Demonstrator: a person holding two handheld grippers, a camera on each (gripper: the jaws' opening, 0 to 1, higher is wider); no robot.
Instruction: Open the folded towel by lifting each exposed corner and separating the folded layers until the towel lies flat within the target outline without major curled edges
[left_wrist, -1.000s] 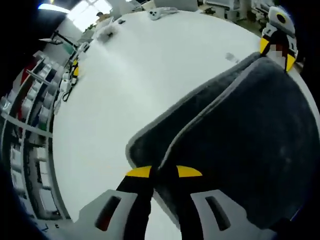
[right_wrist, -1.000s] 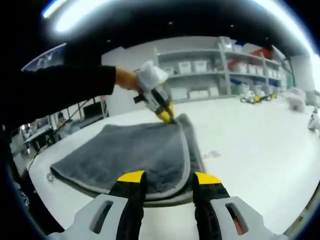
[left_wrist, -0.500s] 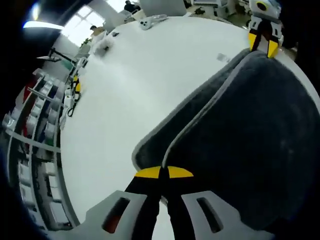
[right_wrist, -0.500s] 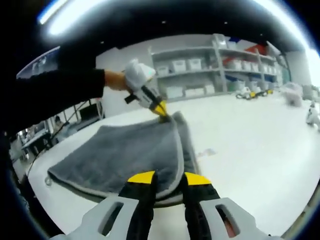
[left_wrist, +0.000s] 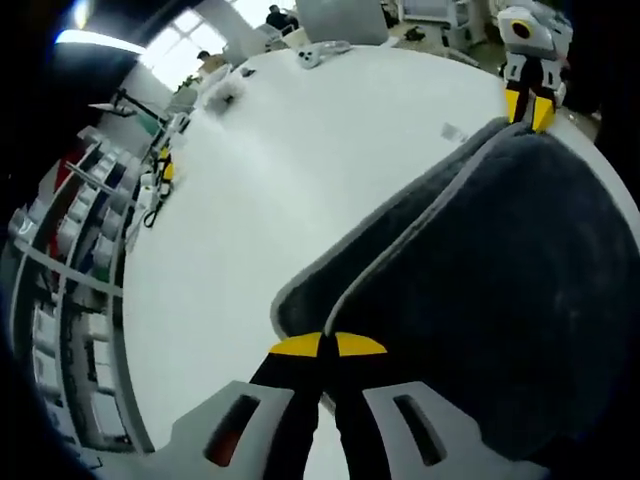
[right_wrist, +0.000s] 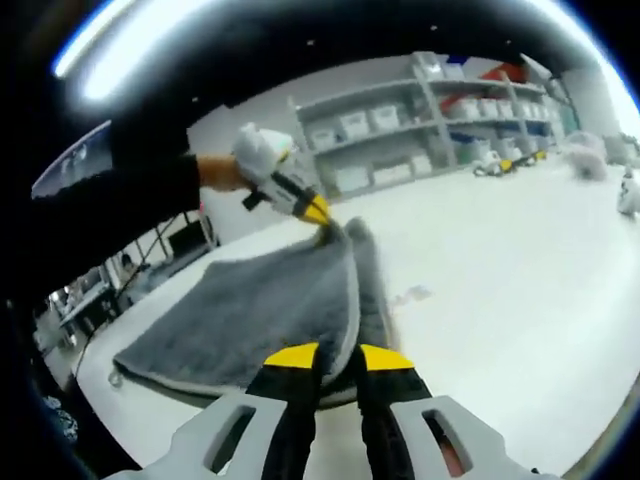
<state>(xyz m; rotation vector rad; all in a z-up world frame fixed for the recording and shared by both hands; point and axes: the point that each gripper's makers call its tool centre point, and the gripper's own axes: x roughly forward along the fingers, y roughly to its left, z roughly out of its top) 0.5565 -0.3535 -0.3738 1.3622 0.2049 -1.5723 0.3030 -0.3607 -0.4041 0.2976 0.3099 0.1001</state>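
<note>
No text, label, brand or number can be read anywhere in either view.

White table (left_wrist: 300, 170) bears a folded grey towel (left_wrist: 500, 300).

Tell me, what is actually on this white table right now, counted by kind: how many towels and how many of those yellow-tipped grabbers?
Grey towels: 1, the folded towel on the white table.
Yellow-tipped grabbers: 2, the left gripper and the right gripper, each pinching a corner of the towel's top layer.
Total: 3.
</note>
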